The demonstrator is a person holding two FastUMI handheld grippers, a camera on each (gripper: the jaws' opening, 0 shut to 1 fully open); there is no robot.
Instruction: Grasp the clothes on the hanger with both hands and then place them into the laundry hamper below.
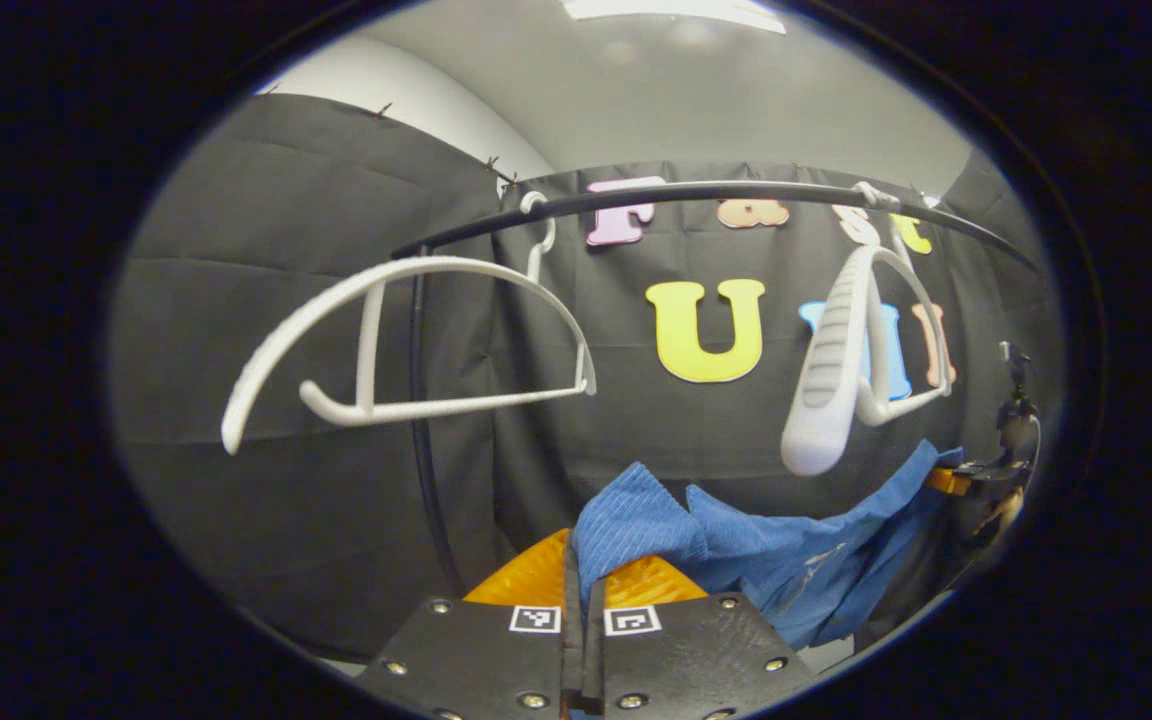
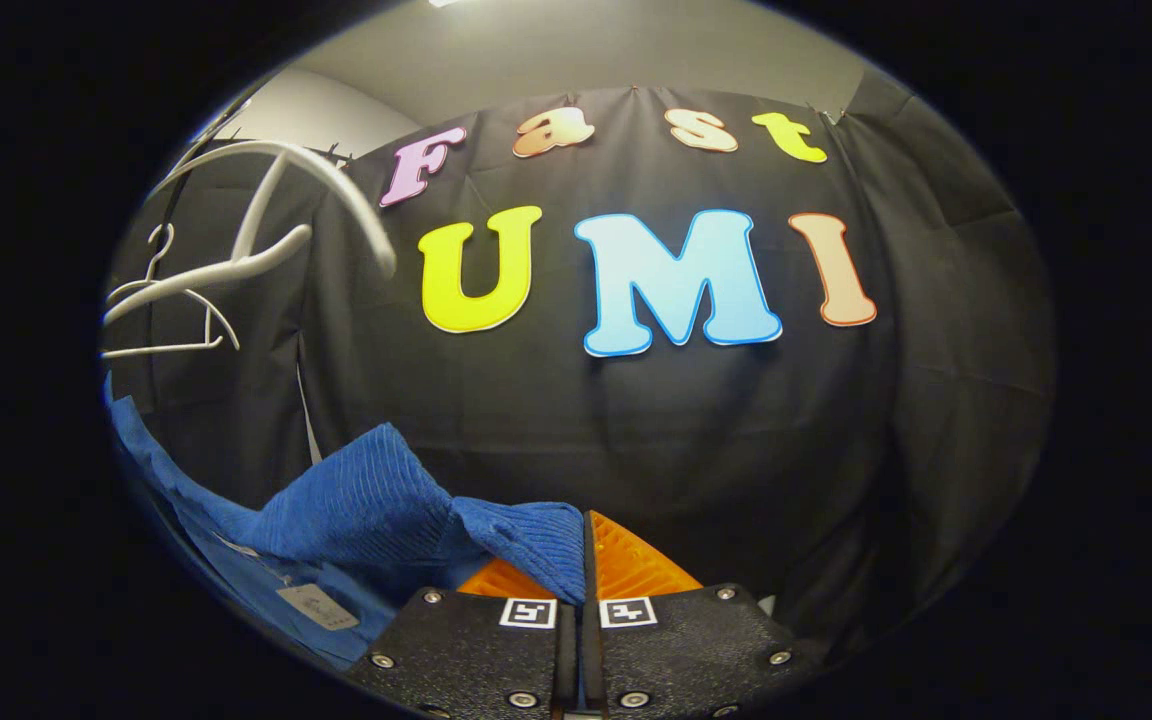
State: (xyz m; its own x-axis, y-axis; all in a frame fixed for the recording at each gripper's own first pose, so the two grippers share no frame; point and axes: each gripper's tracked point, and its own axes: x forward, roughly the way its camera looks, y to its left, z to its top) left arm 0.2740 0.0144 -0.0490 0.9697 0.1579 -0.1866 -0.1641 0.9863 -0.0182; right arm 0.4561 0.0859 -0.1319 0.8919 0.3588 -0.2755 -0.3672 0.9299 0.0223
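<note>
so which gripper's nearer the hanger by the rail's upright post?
Left. The hanger hangs large, up-left of the left gripper. From the right gripper it looks small, beyond the second hanger. Both grip the blue garment.

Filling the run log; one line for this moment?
left gripper shut on blue garment | right gripper shut on it | hangers bare

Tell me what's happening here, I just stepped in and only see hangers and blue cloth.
A person works two handheld grippers. The left gripper and right gripper are each shut on the blue garment, stretched between them. It is off the white hangers, which hang bare on the rail. The hamper drop remains.
</note>
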